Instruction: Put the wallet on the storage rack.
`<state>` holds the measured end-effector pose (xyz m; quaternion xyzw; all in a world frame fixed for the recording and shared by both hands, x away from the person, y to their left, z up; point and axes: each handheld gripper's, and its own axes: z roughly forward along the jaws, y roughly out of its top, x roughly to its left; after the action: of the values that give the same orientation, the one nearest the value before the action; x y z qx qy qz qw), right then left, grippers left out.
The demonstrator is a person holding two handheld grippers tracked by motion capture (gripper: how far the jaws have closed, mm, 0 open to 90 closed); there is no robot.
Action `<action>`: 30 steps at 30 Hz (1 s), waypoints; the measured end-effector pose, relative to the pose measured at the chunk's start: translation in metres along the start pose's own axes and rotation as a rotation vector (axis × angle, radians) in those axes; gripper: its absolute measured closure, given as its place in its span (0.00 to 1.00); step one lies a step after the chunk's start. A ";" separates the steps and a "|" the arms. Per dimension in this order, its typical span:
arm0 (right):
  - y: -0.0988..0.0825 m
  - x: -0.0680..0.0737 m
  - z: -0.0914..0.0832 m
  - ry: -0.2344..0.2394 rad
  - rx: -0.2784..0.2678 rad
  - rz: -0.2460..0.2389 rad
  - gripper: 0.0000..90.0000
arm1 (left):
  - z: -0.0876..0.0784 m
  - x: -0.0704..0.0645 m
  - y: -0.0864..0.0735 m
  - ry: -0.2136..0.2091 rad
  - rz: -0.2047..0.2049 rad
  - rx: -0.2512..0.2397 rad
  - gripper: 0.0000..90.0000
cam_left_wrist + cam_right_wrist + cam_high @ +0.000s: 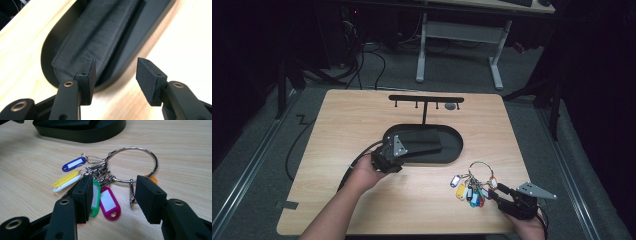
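The key ring (133,165) with its coloured tags lies on the table (362,115) at the near right, just in front of the right gripper (113,195), whose jaws stand apart on both sides of the tags and press on nothing. The left gripper (115,75) has its jaws apart too, at the near left end of the black oval tray (50,50), where a dark textured wallet (100,30) lies. An orange tag (151,178) is mostly hidden behind the right jaw. The ring is thin bright metal; the tags are blue, yellow, white, green and magenta, and the keys are hard to make out
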<state>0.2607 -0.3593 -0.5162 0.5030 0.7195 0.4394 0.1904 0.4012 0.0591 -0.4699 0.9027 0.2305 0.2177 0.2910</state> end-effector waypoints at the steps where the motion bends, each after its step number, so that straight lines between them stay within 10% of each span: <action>1: 0.000 0.000 0.000 0.001 -0.001 0.000 0.56 | -0.001 -0.001 -0.003 -0.005 -0.010 -0.006 0.56; 19: -0.001 -0.001 0.001 0.002 0.019 0.003 0.62 | -0.041 -0.031 -0.104 -0.143 -0.237 -0.040 0.54; 30: -0.003 0.000 0.004 0.004 0.040 -0.003 0.64 | -0.067 -0.038 -0.150 -0.084 -0.352 -0.118 0.43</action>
<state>0.2615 -0.3576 -0.5204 0.5048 0.7293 0.4255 0.1797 0.2919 0.1756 -0.5245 0.8381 0.3592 0.1389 0.3863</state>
